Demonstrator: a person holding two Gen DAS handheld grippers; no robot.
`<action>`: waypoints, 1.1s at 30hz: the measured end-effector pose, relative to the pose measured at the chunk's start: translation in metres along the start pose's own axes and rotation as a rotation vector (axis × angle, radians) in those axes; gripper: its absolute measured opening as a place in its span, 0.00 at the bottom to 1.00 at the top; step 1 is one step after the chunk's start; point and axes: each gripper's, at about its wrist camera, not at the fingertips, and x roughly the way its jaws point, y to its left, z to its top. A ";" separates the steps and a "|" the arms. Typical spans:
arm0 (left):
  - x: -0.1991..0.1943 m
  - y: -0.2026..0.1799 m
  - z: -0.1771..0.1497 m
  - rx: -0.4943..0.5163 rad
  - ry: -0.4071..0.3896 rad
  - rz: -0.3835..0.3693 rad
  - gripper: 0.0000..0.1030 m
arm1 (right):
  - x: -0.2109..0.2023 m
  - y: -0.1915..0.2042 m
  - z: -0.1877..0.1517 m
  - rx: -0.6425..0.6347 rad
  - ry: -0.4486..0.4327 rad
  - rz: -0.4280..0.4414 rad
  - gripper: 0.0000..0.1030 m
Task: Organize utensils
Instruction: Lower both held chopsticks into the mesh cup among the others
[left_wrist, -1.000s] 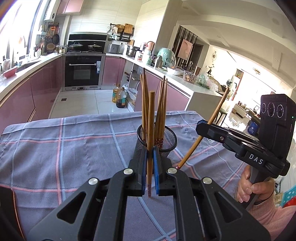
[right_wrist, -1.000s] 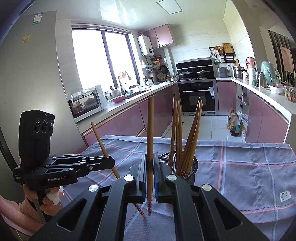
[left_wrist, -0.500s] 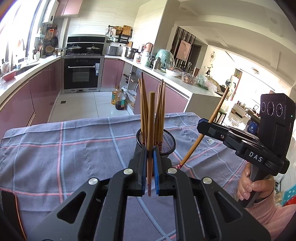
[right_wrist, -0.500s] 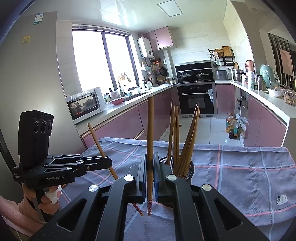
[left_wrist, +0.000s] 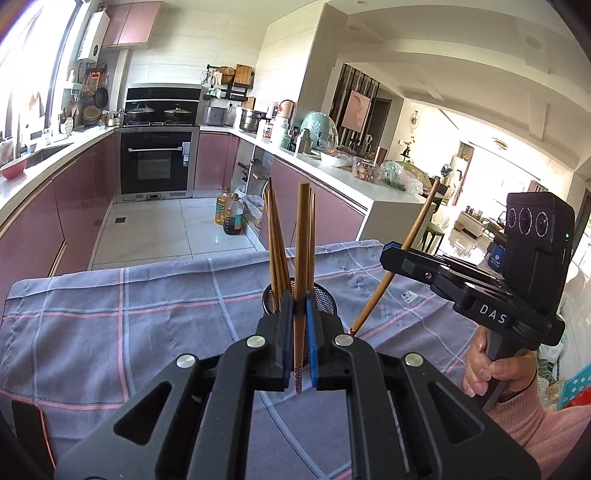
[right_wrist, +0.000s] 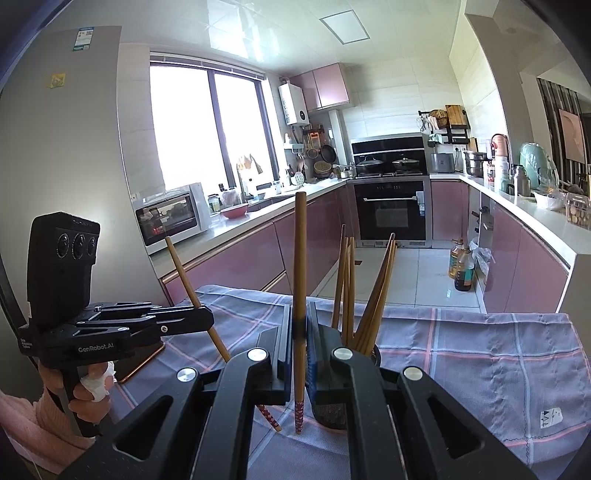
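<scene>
A black mesh cup (left_wrist: 325, 301) stands on the checked cloth and holds several wooden chopsticks (left_wrist: 275, 236); it also shows in the right wrist view (right_wrist: 332, 410). My left gripper (left_wrist: 300, 347) is shut on one upright chopstick (left_wrist: 302, 236), just in front of the cup. My right gripper (right_wrist: 300, 350) is shut on another upright chopstick (right_wrist: 299, 254), beside the cup's left. Each gripper shows in the other's view: the right one (left_wrist: 391, 254) holds its chopstick tilted, the left one (right_wrist: 210, 319) likewise.
The table is covered by a grey-blue cloth with pink lines (left_wrist: 110, 314). A dark phone-like slab (right_wrist: 140, 362) lies on the cloth near the left hand. Kitchen counters, an oven (left_wrist: 155, 166) and oil bottles (left_wrist: 229, 216) on the floor lie beyond the table's far edge.
Both grippers have risen a little and drawn closer to the cup, each holding its chopstick. The cup sits lower and nearer in both views.
</scene>
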 end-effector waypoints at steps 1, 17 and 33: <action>-0.001 -0.001 0.001 0.003 -0.004 -0.002 0.07 | -0.001 0.000 0.001 -0.001 -0.002 0.001 0.06; -0.018 -0.012 0.025 0.034 -0.060 -0.029 0.07 | -0.004 0.005 0.018 -0.027 -0.037 0.015 0.06; -0.021 -0.024 0.046 0.051 -0.104 -0.044 0.07 | -0.001 0.002 0.033 -0.038 -0.063 0.007 0.06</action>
